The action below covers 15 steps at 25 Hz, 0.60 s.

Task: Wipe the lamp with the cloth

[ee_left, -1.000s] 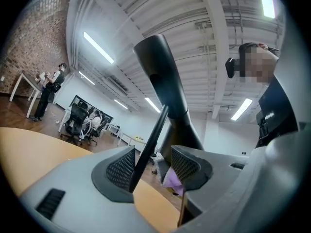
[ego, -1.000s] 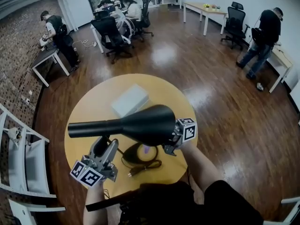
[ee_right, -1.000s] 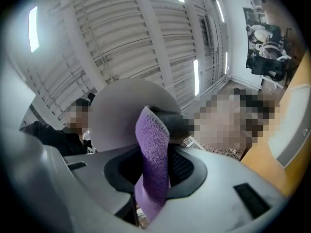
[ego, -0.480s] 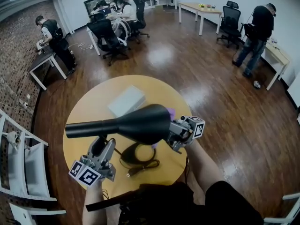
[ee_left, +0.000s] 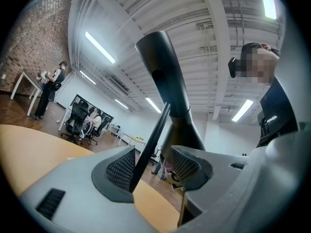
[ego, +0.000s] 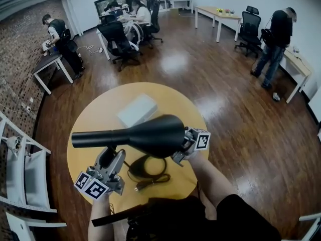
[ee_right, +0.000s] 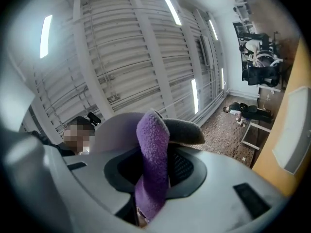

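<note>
A black lamp stands on the round yellow table [ego: 95,119], its cone shade [ego: 153,133] lying level above its round base [ego: 145,165]. My left gripper [ego: 109,154] reaches up under the lamp's neck. In the left gripper view the thin black stem [ee_left: 148,147] runs between the jaws of the left gripper [ee_left: 153,166] and leans on the left pad, with a gap to the right one. My right gripper [ego: 188,142] sits against the shade's wide end, its tips hidden behind it. A purple cloth [ee_right: 150,164] is pinched in the right gripper [ee_right: 155,174].
A flat white box [ego: 138,109] lies on the table's far side. The lamp's cable [ego: 150,179] loops near the front edge. A white rack [ego: 20,169] stands to the left. People, desks and office chairs fill the far room.
The right gripper swung out to the right, with the purple cloth showing at the shade's rim, then came back in against the shade, where the cloth is hidden. The left gripper kept still.
</note>
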{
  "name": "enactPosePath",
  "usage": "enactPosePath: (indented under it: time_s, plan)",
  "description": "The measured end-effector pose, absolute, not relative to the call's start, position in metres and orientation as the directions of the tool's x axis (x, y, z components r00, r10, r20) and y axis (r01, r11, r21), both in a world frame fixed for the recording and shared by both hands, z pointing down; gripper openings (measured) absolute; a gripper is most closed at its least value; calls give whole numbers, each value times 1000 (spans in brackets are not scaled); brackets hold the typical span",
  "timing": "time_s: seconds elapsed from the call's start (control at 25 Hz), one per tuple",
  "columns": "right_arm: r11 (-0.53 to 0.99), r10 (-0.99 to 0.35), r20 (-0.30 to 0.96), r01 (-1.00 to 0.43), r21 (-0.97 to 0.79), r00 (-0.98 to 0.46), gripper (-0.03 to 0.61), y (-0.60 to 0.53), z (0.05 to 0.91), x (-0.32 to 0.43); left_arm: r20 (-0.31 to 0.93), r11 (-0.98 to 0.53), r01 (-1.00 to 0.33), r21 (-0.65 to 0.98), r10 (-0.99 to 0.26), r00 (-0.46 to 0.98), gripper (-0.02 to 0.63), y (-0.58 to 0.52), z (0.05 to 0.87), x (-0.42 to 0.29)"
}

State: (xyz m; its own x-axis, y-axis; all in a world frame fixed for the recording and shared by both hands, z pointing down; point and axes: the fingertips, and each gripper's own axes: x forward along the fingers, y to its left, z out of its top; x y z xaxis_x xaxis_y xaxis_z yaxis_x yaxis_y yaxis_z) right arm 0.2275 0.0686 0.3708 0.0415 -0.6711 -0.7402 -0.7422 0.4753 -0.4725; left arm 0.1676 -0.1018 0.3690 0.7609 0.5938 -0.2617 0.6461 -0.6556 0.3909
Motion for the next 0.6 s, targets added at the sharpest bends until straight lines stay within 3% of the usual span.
enactPosePath:
  time_s: [0.28, 0.48, 0.6]
  plan:
    - [438, -736, -674, -712, -549, 67, 106, 44, 386, 233, -275, -668, 620, 412, 557, 783, 212, -110, 367, 160]
    - [319, -838, -541, -743, -588, 68, 106, 32, 408, 215, -279, -653, 615, 443, 552, 786, 212, -122, 378, 156]
    - [226, -851, -503, -761, -608, 149, 107, 56, 417, 207, -281, -628, 630, 457, 570, 772, 212, -126, 383, 156]
